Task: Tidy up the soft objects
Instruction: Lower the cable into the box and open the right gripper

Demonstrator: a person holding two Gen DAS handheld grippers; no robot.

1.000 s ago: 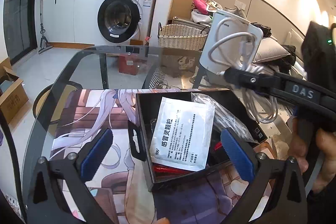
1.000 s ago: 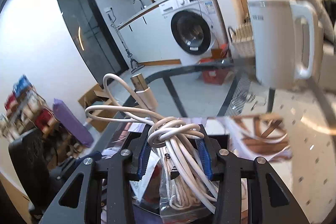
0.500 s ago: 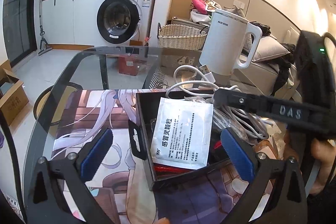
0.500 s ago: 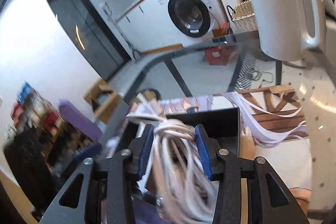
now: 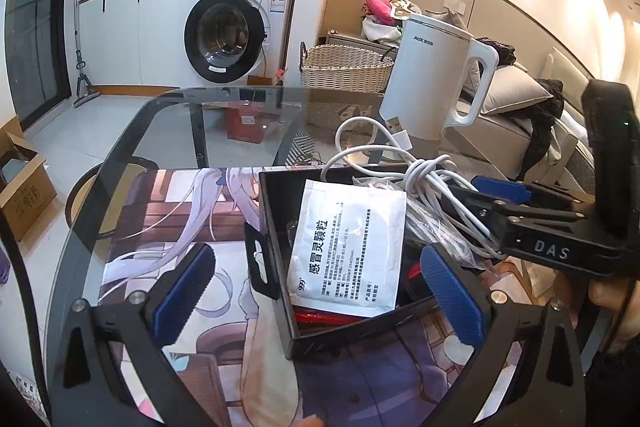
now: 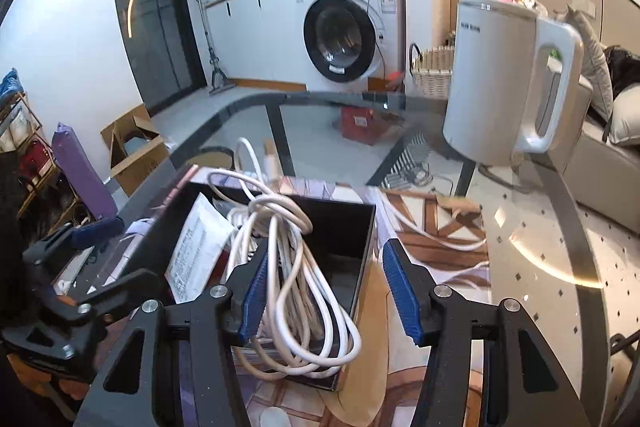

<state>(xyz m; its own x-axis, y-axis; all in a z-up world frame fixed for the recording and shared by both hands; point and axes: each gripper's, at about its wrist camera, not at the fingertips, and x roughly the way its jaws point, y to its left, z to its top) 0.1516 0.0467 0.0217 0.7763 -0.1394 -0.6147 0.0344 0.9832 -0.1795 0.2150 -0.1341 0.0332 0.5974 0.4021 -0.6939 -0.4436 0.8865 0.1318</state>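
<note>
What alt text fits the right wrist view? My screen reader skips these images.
An open hand-held gripper hovers over a bundled white cable lying in a black box beside a white sachet. The box sits on a glass table with a white kettle.

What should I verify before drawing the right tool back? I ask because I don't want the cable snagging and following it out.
1. Right tool open: ok.
2. White cable free of the tool's pads: cannot tell; strands lie against one pad.
3. Cable fully inside the black box: not ok; loops drape over the near wall, and the USB plug sticks out past the far rim.
4. Sachet resting in the box: ok.
5. Left tool open, holding nothing: ok.
</note>
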